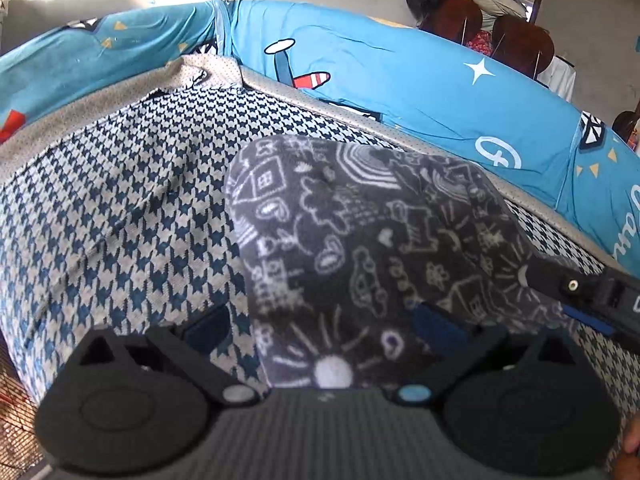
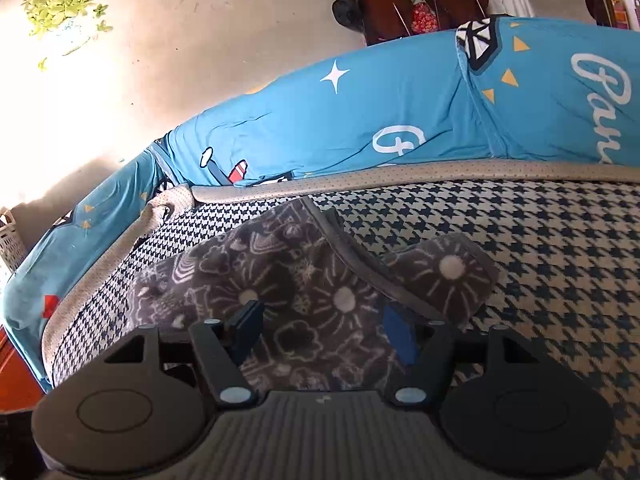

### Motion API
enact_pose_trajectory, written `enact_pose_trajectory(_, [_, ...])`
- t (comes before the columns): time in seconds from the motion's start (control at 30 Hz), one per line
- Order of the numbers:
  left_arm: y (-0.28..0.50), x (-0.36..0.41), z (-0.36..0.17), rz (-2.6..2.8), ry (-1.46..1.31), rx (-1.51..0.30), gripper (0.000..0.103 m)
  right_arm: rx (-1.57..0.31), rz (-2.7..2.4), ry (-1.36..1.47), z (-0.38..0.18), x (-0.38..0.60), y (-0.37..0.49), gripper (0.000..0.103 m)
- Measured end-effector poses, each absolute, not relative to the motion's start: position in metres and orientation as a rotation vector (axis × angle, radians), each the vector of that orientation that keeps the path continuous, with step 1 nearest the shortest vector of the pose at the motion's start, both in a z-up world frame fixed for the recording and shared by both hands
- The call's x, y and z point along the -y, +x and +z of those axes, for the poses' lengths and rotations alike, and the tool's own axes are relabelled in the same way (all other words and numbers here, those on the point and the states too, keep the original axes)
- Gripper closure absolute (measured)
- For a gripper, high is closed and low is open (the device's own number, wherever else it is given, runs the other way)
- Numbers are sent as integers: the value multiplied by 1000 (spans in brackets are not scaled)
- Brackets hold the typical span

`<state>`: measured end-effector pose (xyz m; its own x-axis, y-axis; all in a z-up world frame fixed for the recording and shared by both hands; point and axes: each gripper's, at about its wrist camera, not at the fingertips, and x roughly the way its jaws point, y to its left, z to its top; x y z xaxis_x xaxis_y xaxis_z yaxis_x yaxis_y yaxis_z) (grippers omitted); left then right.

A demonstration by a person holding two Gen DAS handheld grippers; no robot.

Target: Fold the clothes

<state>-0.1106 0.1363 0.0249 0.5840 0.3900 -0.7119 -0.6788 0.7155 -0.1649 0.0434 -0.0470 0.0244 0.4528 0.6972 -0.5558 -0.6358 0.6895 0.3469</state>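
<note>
Item: dark doodle-print fleece garment (image 1: 360, 248), lying in a compact bundle on the houndstooth cover (image 1: 120, 208), centre of the left view, blue bedsheet (image 1: 400, 80) banked at 12 o'clock.
Left gripper (image 1: 324, 320): fingers wide, straddling the near edge, holding nothing.
Right gripper (image 2: 324, 332): fingers wide over the trimmed hem (image 2: 352, 256), likely poised to pinch.
Fold stage: cannot tell.
</note>
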Motion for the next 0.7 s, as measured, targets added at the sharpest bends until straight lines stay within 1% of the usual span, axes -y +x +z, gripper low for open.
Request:
enact_pose_trajectory(0.03, [-112, -134, 25, 648, -451, -702, 0, -728, 815, 85, 27, 49, 42, 24])
enact_pose_trajectory(0.07, [-113, -131, 26, 647, -449, -702, 0, -726, 803, 75, 29, 51, 41, 23])
enact_pose_trajectory(0.2, [-116, -122, 29, 643, -445, -703, 0, -723, 788, 27, 39, 58, 33, 22])
enact_pose_trajectory(0.27, [-118, -117, 30, 641, -443, -703, 0, -723, 784, -10, 43, 61, 27, 18])
enact_pose_trajectory(0.47, [-124, -102, 34, 636, -436, -703, 0, -706, 805, -103, 49, 70, 9, 17])
enact_pose_trajectory(0.7, [-125, -91, 33, 626, -429, -708, 0, -753, 781, -119, 46, 83, 5, 16])
